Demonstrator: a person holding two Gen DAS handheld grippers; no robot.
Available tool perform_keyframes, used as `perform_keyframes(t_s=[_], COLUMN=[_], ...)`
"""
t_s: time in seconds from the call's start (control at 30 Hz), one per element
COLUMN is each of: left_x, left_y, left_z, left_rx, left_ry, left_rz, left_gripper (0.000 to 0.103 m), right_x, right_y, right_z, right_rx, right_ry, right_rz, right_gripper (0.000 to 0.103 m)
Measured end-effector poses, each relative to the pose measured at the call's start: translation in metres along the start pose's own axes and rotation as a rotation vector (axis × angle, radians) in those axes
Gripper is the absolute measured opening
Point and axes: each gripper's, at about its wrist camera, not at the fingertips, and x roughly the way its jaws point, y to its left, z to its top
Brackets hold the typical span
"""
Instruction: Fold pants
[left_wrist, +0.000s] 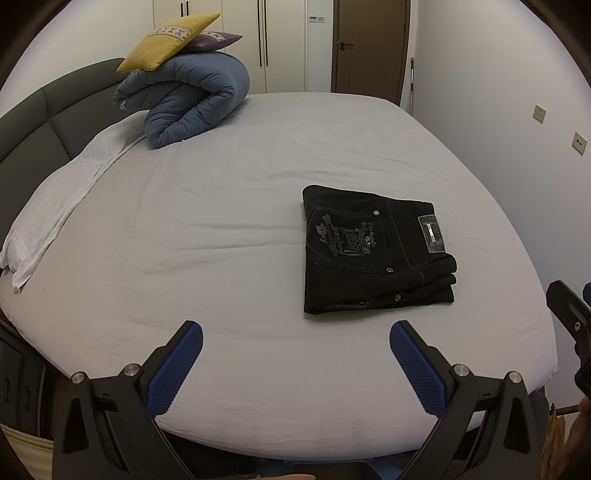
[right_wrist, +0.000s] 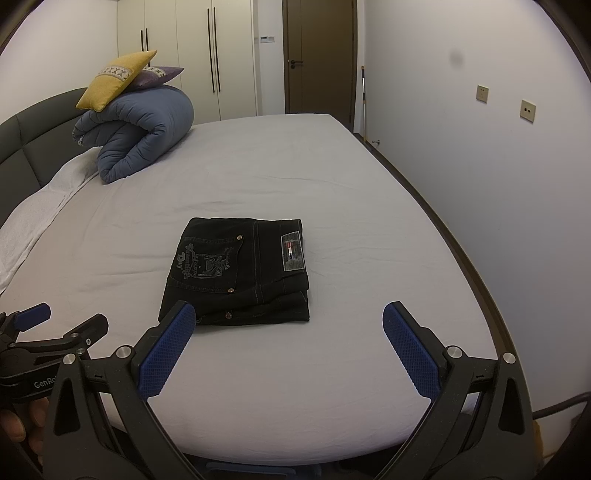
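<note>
Resting on the bed (left_wrist: 258, 177), the pants (left_wrist: 373, 251) lie as a compact black rectangular stack, several layers deep, with a back pocket and the waistband patch facing up. The stack sits toward the near half of the mattress, on the side nearer the wall with the sockets, flat on the grey sheet and touching nothing else.

Tool status:
- Left tool (left_wrist: 295, 347): fingers spread wide, blue pads apart, nothing between them. It hangs over the near edge of the bed, short of the pants and to their left.
- Right tool (right_wrist: 290, 328): fingers spread wide, nothing held. It points at the stack from the near edge; in its own view one fingertip overlaps the near-left corner of the stack, but contact cannot be confirmed.

Task progress, as a judgement: folding appears complete or nearly so. The layers are stacked and the outline is roughly square. The near-right edges are slightly stepped, so at most a small squaring-up or press-down may remain. No loose leg is visible.

Other items: a rolled blue duvet (left_wrist: 192, 99) with a yellow cushion (left_wrist: 166, 42) and a purple cushion on top sits at the headboard end, well apart from the pants. A white towel (left_wrist: 62, 199) lies along that edge.
</note>
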Motion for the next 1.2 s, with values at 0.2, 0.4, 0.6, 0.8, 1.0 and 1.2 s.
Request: perform_keyframes(t_s=[0.2, 0.4, 0.6, 0.8, 1.0, 1.2], left_x=[0.0, 0.0002, -0.0006, -0.0004, -0.0021, -0.0021], left_y=[-0.0009, -0.0017, -0.0041, -0.0027, -0.0039, -0.0035], left_z=[-0.0004, -0.0004, -0.0022, -0.0022, -0.0032, -0.0033], left_rx=[-0.001, -0.002, 0.004, 0.005, 0.005, 0.004], left_ry=[0.0, 0.001, 0.001, 0.003, 0.002, 0.003], left_rz=[0.0, 0.001, -0.004, -0.005, -0.009, -0.012], left_gripper=[0.103, 0.103, 0.103, 0.103, 0.103, 0.103], right_x=[-0.0002, 0.0005, -0.0003, -0.0025, -0.0027, -0.0027], right_y=[0.0009, 0.0009, 0.0025, 0.0034, 0.0042, 0.004], right_z=[-0.0001, -0.0002, -0.001, -0.0018, -0.002, -0.0022], right_rx=[0.0, -0.001, 0.002, 0.004, 0.004, 0.005], right_ry=[0.0, 0.0, 0.003, 0.002, 0.002, 0.001], right_rz=[0.001, 0.001, 0.002, 0.001, 0.002, 0.002], right_gripper=[0.103, 0.103, 0.103, 0.103, 0.103, 0.103])
